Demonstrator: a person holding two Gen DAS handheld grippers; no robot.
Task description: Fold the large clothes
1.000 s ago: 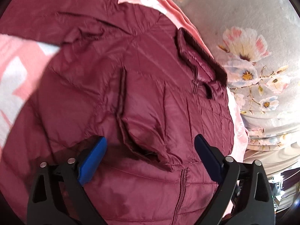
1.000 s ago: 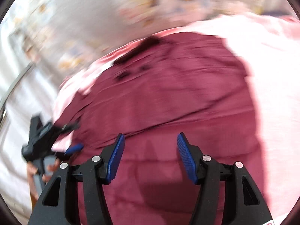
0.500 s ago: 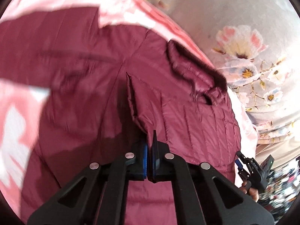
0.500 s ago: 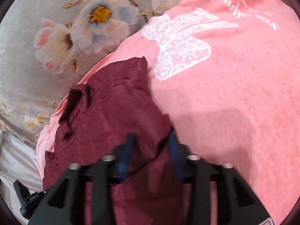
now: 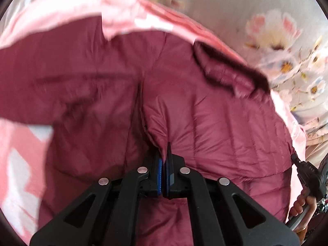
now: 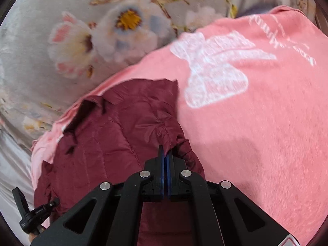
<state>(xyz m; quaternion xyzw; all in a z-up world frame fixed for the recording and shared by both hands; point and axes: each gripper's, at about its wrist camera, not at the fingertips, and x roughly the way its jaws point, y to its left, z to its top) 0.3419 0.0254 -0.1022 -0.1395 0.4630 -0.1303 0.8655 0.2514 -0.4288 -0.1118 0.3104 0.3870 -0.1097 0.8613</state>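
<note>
On pink blanket, creased quilted maroon jacket.

Bright, even daylight; motion blur throughout (strongest at left view's rim); fisheye bending, dark corners.

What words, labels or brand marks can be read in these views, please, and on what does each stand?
"DAS": on the other tongs' black body, partly readable.
White script on the pink blanket, beside the bow print: too blurred to read.
Small white label on the black tongs at lower left: too small to read.
</note>
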